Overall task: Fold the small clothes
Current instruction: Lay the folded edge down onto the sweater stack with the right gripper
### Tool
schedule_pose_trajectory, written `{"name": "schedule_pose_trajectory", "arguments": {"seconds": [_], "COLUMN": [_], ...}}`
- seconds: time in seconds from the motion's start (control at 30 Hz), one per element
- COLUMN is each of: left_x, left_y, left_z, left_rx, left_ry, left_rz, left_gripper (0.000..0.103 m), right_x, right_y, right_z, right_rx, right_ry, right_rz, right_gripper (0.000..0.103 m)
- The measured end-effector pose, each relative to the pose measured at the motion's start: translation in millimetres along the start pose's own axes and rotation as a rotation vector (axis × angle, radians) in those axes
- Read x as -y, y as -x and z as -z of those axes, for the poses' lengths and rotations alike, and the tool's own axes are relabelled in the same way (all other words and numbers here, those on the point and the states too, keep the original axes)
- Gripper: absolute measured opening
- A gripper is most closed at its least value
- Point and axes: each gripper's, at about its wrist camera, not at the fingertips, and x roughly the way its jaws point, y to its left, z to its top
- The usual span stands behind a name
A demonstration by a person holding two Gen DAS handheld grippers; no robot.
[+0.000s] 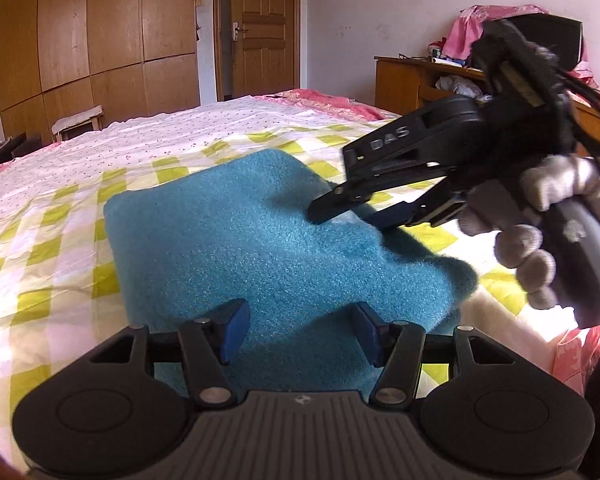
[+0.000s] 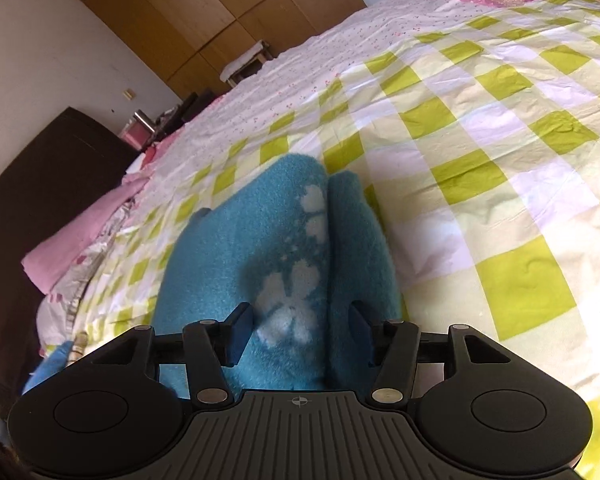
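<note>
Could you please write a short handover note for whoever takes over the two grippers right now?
Left gripper: open, holding nothing, low over the near edge of the teal fleece garment.
Right gripper: open, over the garment's right side, astride a raised fold; also seen from the left wrist view.
The garment lies on the checked bedsheet, already folded into a compact shape, with white flower prints showing on the right.
Left to do: probably flatten or finish the last fold on the right side; whether more folds are needed cannot be told.
</note>
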Motion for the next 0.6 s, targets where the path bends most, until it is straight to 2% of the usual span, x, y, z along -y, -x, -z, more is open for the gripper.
{"name": "schedule_pose_trajectory", "arguments": {"seconds": [0.03, 0.07, 0.1, 0.13, 0.17, 0.27, 0.37, 0.47, 0.53, 0.6], "left_x": [0.8, 1.7, 2.4, 2.8, 3.0, 4.2, 5.9, 9.0, 14.1, 21.7], "left_y": [-0.1, -0.3, -0.5, -0.1, 1.9, 14.7, 17.8, -1.9, -20.2, -27.1], "left_z": [0.3, 0.1, -0.7, -2.1, -4.3, -13.4, -23.4, -25.8, -20.9, -16.6], "left_rx": [0.0, 0.0, -0.001, -0.002, 0.001, 0.053, 0.104, 0.072, 0.009, -0.008], "left_ry": [-0.005, -0.011, -0.017, -0.02, -0.018, -0.011, 0.016, 0.033, 0.014, -0.028], "left_rz": [0.001, -0.002, -0.004, -0.004, -0.002, 0.024, 0.039, 0.036, 0.017, -0.006], "left_gripper": [0.06, 0.06, 0.06, 0.06, 0.06, 0.062, 0.064, 0.064, 0.064, 0.064], "right_x": [0.5, 0.1, 1.1, 4.3, 7.6, 18.1, 27.1, 44.2, 48.5, 47.0], "right_y": [-7.1, -10.0, -10.2, -8.7, -2.8, 19.1, 27.1, 8.5, 6.0, 6.4], "right_z": [0.3, -0.1, -0.8, -1.9, -3.6, -11.1, -14.8, -14.8, -15.1, -15.0], "right_rx": [0.008, 0.014, 0.012, 0.002, 0.012, 0.065, 0.091, 0.032, 0.022, 0.026], "right_ry": [-0.009, -0.005, -0.011, -0.041, -0.068, -0.101, -0.103, -0.129, -0.132, -0.118], "right_rz": [-0.007, -0.013, -0.044, -0.09, -0.126, -0.202, -0.178, -0.105, -0.11, -0.096], "right_gripper": [0.058, 0.055, 0.048, 0.027, 0.024, 0.02, 0.019, 0.018, 0.018, 0.018]}}
